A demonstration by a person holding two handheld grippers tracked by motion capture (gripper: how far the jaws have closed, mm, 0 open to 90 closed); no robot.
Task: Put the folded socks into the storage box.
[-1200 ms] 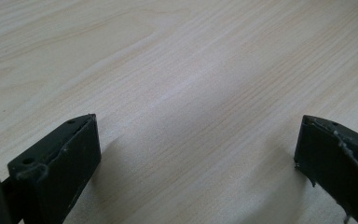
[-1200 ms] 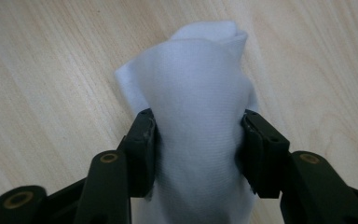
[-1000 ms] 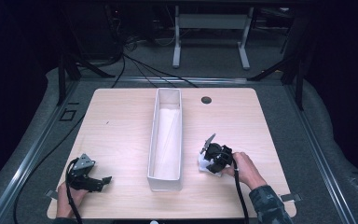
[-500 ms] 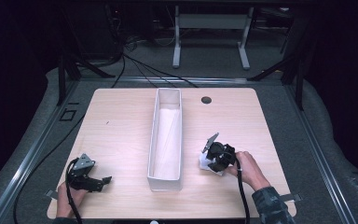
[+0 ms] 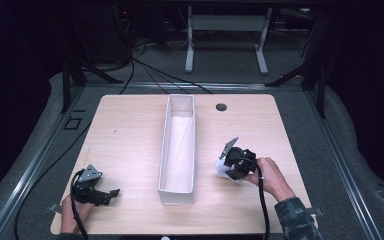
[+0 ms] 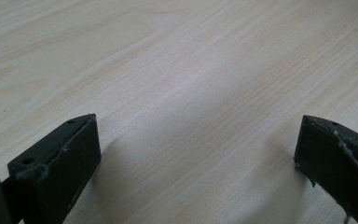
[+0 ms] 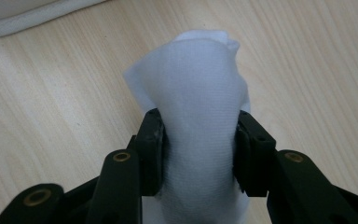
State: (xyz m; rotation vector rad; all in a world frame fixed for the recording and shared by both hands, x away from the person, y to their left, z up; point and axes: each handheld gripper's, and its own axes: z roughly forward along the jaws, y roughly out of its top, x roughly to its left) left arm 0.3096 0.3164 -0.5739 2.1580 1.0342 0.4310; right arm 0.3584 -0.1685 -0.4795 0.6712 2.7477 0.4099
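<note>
The table (image 5: pixel 130 150) is evenly lit from above while the floor and room around it sink into near black (the high view is soft and grainy). In the left gripper view a pale sheen crosses the wood, with soft shadows beside the jaws. The right gripper view's near jaws blur slightly.

This looks like a lab or recording studio set up for handling trials. A pale wood desk (image 5: pixel 130 125) stands alone on grey carpet (image 5: pixel 340 150), boxed in by metal floor rails (image 5: pixel 25 170). Black cables (image 5: pixel 150 75) snake across the floor at 11 o'clock, and a grey metal stand (image 5: pixel 227 35) sits at 12 o'clock. The surroundings are dark, with only the desk lit.
</note>
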